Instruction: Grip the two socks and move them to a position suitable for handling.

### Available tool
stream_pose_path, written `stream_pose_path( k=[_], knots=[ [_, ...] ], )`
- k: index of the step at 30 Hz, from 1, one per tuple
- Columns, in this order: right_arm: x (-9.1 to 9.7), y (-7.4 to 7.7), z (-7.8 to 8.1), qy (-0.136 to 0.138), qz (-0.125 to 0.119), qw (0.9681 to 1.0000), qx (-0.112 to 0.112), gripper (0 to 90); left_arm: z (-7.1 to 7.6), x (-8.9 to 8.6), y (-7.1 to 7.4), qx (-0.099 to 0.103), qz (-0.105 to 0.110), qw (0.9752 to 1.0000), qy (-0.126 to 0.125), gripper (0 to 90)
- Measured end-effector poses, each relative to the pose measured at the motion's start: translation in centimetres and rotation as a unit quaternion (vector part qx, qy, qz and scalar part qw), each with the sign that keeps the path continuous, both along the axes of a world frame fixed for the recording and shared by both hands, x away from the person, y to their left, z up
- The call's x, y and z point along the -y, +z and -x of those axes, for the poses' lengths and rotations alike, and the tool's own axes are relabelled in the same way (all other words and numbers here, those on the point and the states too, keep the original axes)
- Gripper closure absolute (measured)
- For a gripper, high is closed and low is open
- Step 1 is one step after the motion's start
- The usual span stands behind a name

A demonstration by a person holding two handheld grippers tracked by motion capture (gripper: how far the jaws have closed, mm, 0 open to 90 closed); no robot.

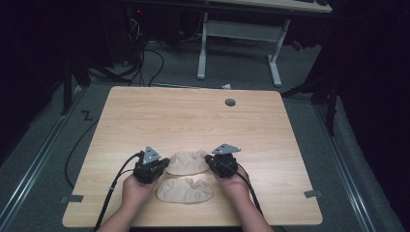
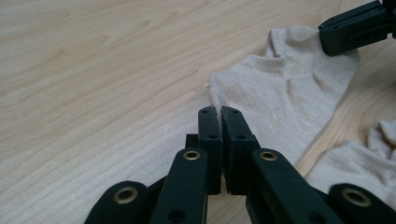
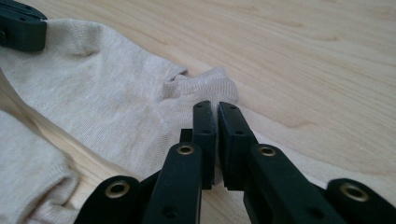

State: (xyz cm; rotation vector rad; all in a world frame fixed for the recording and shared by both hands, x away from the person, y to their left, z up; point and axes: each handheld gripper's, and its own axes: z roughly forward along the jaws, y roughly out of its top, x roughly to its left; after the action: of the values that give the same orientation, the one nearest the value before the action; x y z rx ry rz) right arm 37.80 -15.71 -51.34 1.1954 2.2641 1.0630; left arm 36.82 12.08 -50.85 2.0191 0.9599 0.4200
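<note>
- Left tool [image 2: 219, 112]: jaws closed, pinching far sock [image 1: 186, 162] edge at 9 o'clock.
- Right tool [image 3: 217, 107]: jaws closed, pinching its cuff at 3 o'clock.
- Sock lies on worktop [image 1: 193, 116]: light, limp; likely best gripped by edges.

Your high view is dim: the wooden tabletop [image 1: 193, 116] is the one evenly lit patch, while the floor and room around it sink into near black. Detail there is soft and low in resolution. Your two gripper views are bright, with diffuse light and only faint shadows under the beige sock [image 2: 289, 98]. In both, the tongs nearest the lens blur slightly, and the wood grain stays sharp without glare.
</note>
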Motion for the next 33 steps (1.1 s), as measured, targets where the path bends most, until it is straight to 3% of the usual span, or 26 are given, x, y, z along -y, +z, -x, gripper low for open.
stream_pose_path(
  k=[18,21,25,33],
  knots=[
    [0.2,1.5,1.7,0.006,-0.015,0.9991,0.038,86.0,0.8,-0.5,1.6,0.012,0.004,0.9999,0.005,87.5],
    [0.1,1.9,2.3,0.008,-0.018,0.9987,0.047,86.0,1.2,-0.8,2.0,0.013,0.004,0.9999,0.002,87.4],
    [-0.1,2.4,3.2,0.019,-0.021,0.9981,0.055,86.0,2.0,-1.3,2.4,0.017,-0.014,0.9997,-0.011,87.5],
    [-0.6,3.0,4.9,0.032,-0.016,0.9971,0.067,86.0,3.2,-1.9,2.8,0.017,-0.005,0.9996,-0.024,87.5]
  ],
)
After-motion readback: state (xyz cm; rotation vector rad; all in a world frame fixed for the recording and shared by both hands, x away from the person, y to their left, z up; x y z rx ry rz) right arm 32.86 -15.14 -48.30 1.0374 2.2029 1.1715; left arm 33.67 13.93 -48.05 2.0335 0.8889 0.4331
